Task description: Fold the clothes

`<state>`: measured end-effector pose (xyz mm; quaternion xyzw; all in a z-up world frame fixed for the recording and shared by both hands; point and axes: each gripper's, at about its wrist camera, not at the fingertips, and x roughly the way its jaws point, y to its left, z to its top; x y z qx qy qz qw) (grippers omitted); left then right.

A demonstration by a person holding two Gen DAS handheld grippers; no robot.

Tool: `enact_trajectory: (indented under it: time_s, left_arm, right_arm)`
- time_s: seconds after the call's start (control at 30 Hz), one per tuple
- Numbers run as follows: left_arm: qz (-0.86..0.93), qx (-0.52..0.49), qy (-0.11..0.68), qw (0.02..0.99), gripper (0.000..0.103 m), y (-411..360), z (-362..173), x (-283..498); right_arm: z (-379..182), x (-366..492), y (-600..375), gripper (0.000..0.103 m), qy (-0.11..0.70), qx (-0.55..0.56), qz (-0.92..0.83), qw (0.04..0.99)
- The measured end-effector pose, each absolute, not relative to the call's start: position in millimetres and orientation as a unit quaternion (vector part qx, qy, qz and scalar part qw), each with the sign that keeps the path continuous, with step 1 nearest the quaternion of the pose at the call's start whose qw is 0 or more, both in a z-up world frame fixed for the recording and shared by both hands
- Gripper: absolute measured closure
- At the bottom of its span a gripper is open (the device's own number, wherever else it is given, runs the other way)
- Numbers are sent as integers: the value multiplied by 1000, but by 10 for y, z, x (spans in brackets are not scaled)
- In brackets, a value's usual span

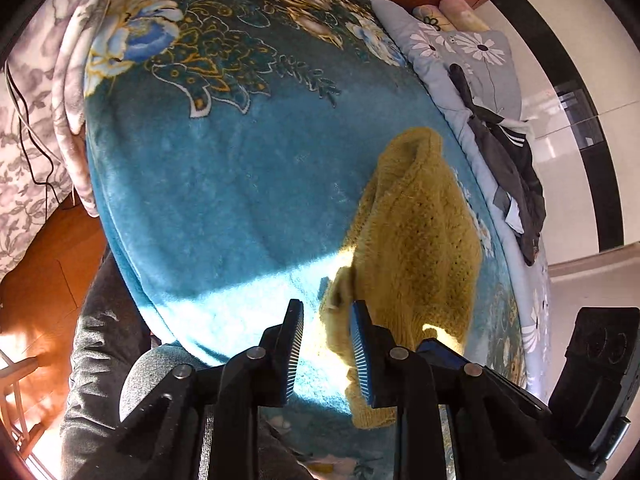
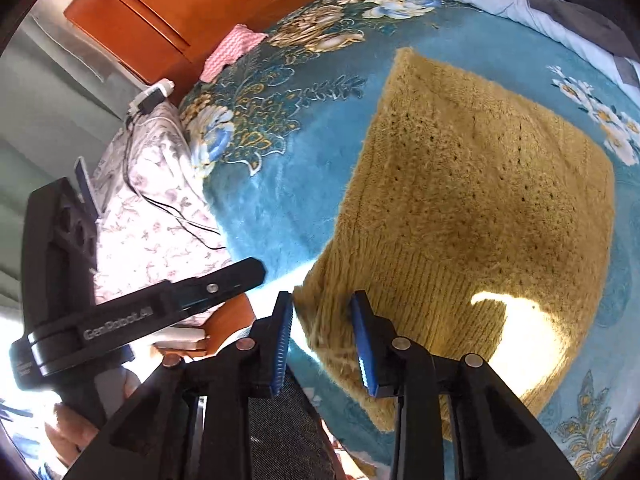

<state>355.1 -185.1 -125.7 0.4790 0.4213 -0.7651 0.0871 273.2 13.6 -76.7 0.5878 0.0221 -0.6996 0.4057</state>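
A mustard-yellow knit sweater (image 1: 416, 240) lies folded into a rough rectangle on the teal floral blanket (image 1: 240, 184); it also shows in the right wrist view (image 2: 480, 200). My left gripper (image 1: 326, 324) is open, its fingers just above the sweater's near left edge, holding nothing. My right gripper (image 2: 322, 312) is open over the sweater's near left corner, holding nothing. The left gripper's body (image 2: 120, 308) shows at the left of the right wrist view.
A dark garment (image 1: 508, 160) lies on a grey daisy-print quilt (image 1: 452, 48) at the bed's right side. A grey-white floral bedding pile (image 1: 36, 120) with a black cable lies left. A pink cloth (image 2: 232, 50) and wooden headboard (image 2: 160, 8) stand at the far end.
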Motion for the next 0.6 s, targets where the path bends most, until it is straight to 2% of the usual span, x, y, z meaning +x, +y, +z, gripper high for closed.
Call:
enact_trajectory:
  time_s: [0.07, 0.13, 0.33, 0.37, 0.47, 0.6]
  left_arm:
    - [-766, 488, 411, 78, 63, -1774, -1273, 3454]
    - [-767, 502, 392, 75, 62, -1698, -1292, 3321]
    - [-768, 570, 254, 144, 57, -1489, -1478, 3090]
    - [-770, 573, 238, 152, 56, -1470, -1489, 3090]
    - [-773, 576, 201, 175, 55, -1454, -1474, 3096]
    - [-763, 578, 213, 194, 57, -1578, -1472, 3199]
  right_arm:
    - [-746, 2697, 334, 66, -8, 587, -701, 406]
    - [-804, 2592, 706, 62, -48, 590, -720, 362]
    - [-1058, 2351, 1714, 59, -157, 605, -742, 242]
    - [-1114, 2351, 1814, 54, -170, 608, -739, 235]
    - [-1261, 2378, 1935, 53, -202, 614, -726, 236]
    - [-1445, 2387, 1925, 53, -236, 619, -705, 251]
